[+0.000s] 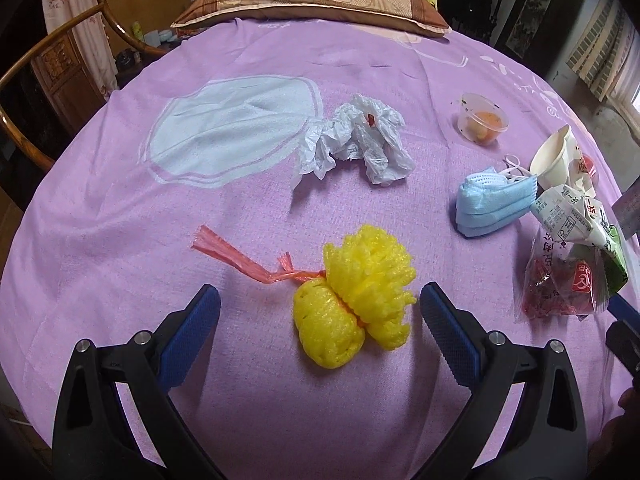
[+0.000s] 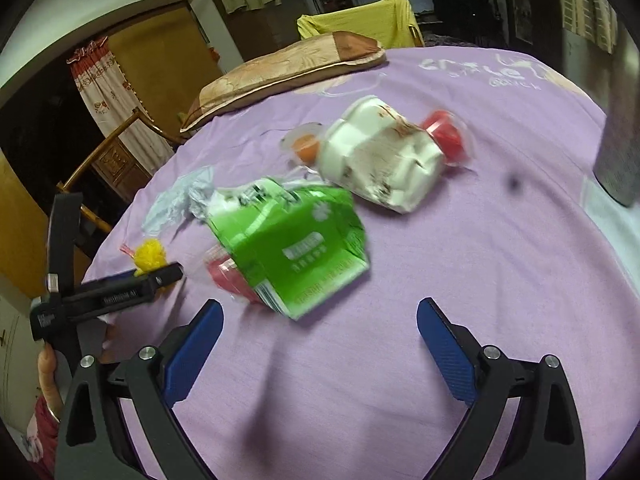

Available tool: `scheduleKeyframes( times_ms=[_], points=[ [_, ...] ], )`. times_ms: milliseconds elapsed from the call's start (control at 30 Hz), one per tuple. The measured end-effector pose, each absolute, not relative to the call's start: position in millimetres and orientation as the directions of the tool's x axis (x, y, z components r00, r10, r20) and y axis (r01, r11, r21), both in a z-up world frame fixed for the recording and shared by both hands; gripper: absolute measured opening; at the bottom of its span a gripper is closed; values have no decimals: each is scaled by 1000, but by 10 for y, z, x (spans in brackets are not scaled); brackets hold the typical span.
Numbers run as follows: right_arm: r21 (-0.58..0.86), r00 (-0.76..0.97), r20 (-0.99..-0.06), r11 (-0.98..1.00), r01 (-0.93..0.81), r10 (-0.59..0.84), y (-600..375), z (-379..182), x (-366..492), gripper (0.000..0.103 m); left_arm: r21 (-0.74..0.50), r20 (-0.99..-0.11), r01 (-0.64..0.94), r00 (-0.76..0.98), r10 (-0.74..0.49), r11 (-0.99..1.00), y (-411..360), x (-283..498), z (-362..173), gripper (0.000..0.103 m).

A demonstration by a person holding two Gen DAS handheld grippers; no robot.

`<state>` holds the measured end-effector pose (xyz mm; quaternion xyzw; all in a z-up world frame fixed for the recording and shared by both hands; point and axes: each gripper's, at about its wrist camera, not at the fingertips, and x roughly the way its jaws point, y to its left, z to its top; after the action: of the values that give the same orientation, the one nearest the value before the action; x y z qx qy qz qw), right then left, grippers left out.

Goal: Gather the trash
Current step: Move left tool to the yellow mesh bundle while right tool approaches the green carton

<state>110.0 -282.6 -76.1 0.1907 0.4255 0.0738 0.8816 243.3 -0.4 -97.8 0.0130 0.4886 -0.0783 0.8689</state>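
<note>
Between my left hand-held gripper (image 1: 320, 316)'s blue pads lies the yellow foam fruit net (image 1: 352, 300), resting on the purple bedsheet (image 1: 120, 240) with a pink plastic string (image 1: 240, 256) trailing off to its left. I hold the jaws wide, one pad on each side and neither touching, so that closing should catch the net across its pinched middle. Beyond it sits a crumpled white plastic bag (image 1: 356, 140); further right lie a clear plastic cup with food scraps (image 1: 482, 120), a folded blue face mask (image 1: 492, 204), a crushed paper cup (image 1: 558, 158), a flattened carton (image 1: 576, 220) and a red snack wrapper (image 1: 560, 292). All of it lies loose on the bed, which I judge means the collecting has barely begun. A pillow (image 1: 312, 4) lies across the far end.

Over on the right wrist view, my right hand-held gripper (image 2: 320, 332) is also spread wide and has hold of nothing; only bare sheet lies between its pads. Just ahead lies the same carton, green face up (image 2: 296, 244), over the red wrapper (image 2: 226, 276), with the paper cup (image 2: 380, 160) behind it. I keep this side aimed at that cluster, ready for the carton next. My left tool (image 2: 120, 292) shows at the left edge, over the yellow net (image 2: 150, 256). A grey upright object (image 2: 618, 120) at the right edge may be a bin, though I cannot tell.
</note>
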Motion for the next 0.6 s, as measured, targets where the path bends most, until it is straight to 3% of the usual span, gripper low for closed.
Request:
scheduleKeyframes(
  times_ms=[133,333,600],
  points=[
    [442,645,-688,897,10,332,-2771,-596,1251,96,-59,-850,149,511,-127,987,-3,2437,-976,96],
    [353,645,-715,936,1,269,-2593,-571,1432,96,-45,-853,152,509,-117,987,-26,2440,-981,96],
    [503,712,-680,817,281,174,-3585,-742,1250,95,-40,-853,154,508,-114,987,-23,2442,-987,96]
  ],
)
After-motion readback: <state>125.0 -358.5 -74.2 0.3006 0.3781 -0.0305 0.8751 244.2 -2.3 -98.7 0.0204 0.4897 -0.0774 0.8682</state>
